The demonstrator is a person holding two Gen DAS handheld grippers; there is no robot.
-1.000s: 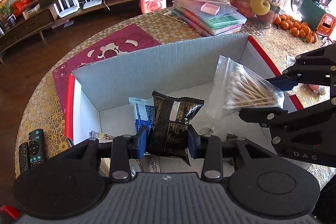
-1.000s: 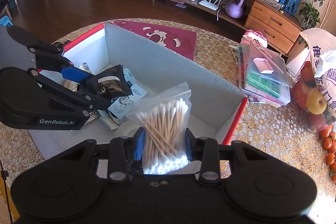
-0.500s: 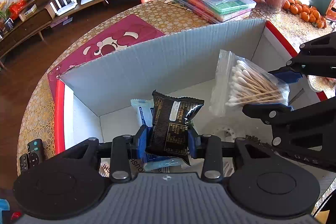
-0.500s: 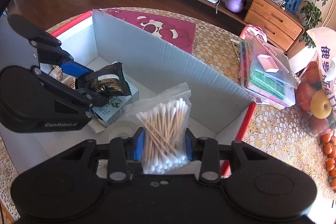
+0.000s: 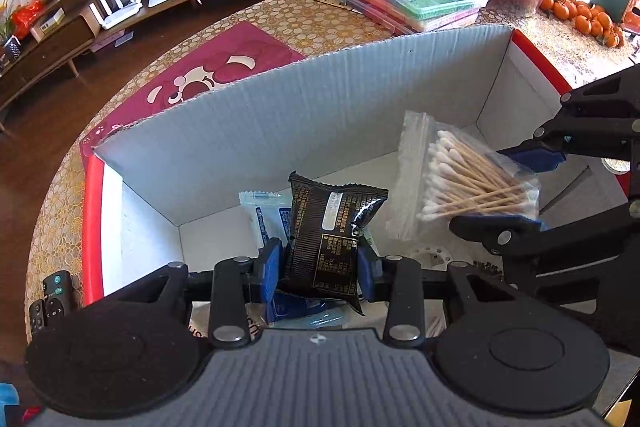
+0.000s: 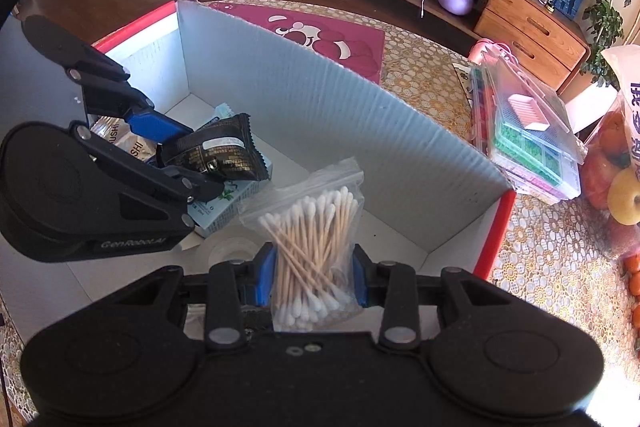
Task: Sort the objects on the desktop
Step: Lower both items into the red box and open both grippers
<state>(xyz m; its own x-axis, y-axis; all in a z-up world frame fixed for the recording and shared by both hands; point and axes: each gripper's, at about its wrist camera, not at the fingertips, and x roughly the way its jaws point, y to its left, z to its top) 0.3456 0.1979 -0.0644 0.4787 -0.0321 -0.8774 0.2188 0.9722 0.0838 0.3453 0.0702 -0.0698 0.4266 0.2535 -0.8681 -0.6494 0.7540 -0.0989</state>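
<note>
Corrugated grey cardboard for the box point(image 5: 320, 99), red-edged. Glossy black foil on the snack pack point(image 5: 332, 231). Clear, crinkled plastic around the swab bag point(image 6: 320, 227), wooden sticks and white cotton tips inside. Matt black plastic on both tongs, blue rubbery pads point(image 5: 269, 263). Shiny patterned cover on the bench point(image 5: 304, 23).

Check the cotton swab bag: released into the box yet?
No. The cotton swab bag is clamped between the right gripper's jaws, held above the box floor.

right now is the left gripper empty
No, the left gripper is shut on a black snack packet, held over the cardboard box.
</note>
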